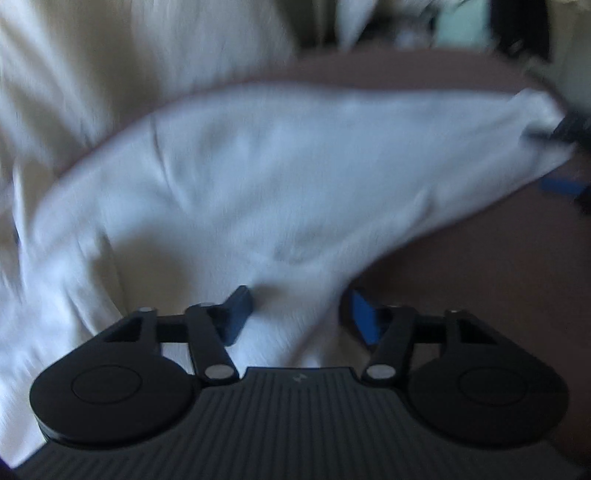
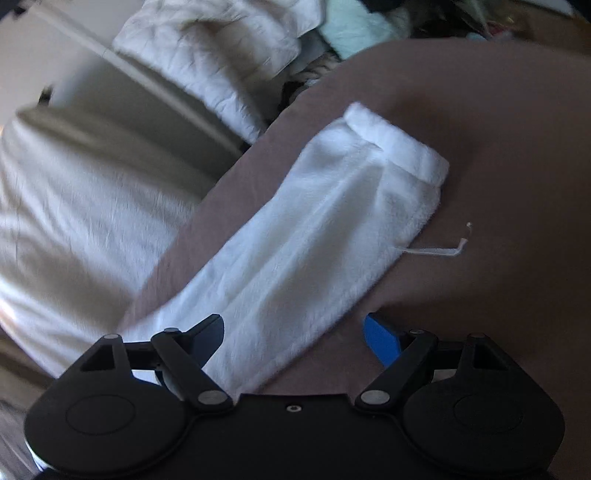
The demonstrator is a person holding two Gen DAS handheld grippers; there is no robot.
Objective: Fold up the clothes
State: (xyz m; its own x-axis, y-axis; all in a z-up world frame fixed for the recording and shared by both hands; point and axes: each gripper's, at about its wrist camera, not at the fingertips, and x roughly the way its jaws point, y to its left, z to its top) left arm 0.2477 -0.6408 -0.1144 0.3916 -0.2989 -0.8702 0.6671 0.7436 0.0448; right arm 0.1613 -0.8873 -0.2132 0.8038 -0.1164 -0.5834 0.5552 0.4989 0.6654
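A white fleece garment lies stretched over a brown surface, blurred in the left wrist view. My left gripper hangs over its near part, its jaws apart with cloth between them and the pads not pressing. A blurred dark and blue shape meets the garment's far tip; what it is I cannot tell. In the right wrist view the garment runs away from me to a rolled hem, and a white drawstring trails off its right side. My right gripper stands wide open over the near end.
Rumpled cream bedding fills the left side beyond the brown surface. A pile of other clothes, one of them mint green, lies at the far edge. More pale cloth fills the upper left of the left wrist view.
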